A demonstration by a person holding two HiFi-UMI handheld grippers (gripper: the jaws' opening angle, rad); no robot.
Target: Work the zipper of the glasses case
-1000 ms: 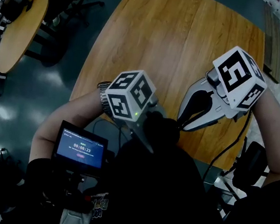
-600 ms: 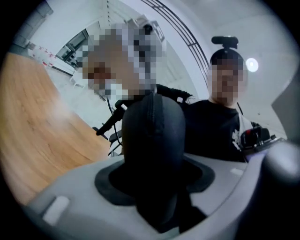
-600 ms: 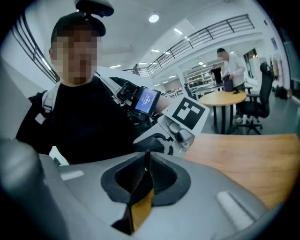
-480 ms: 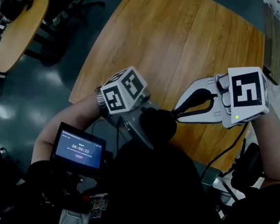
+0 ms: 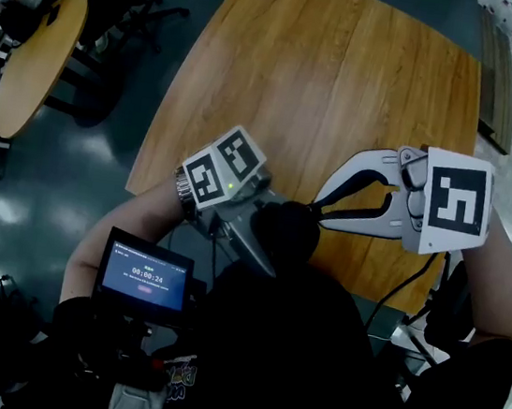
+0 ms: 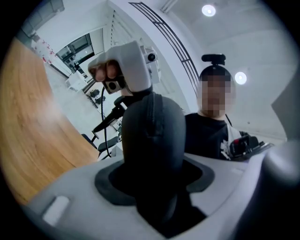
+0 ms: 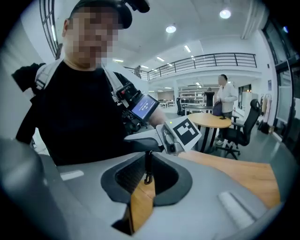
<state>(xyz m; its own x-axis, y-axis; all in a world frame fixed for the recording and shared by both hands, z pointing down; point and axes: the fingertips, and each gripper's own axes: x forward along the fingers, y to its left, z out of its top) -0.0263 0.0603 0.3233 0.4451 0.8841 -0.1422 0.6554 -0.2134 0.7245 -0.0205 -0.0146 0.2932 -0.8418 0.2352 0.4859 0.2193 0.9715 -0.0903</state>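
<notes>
One glasses case (image 5: pixel 288 234) sits lower centre of the head view, by the near edge of the tabletop (image 5: pixel 329 86), clamped in the wide-set jaws of the left gripper (image 5: pixel 268 237); the right gripper (image 7: pixel 148 161), one of two, has jaws that have just been closing and now pinch the single zipper pull (image 7: pixel 148 173); the grasp step looks done; next comes a steady draw along the track.

"Where's the black, rounded, soft-sided glasses case (image 5: pixel 286 232)?"

"Clamped in the left gripper (image 6: pixel 157 178), poking out lengthwise, in the air by the near edge of the wooden desk (image 5: pixel 329 86)."

"And the zip?"

"A seam runs up its middle. The thin black zipper pull (image 7: pixel 147 169) is stretched straight out from it."
</notes>
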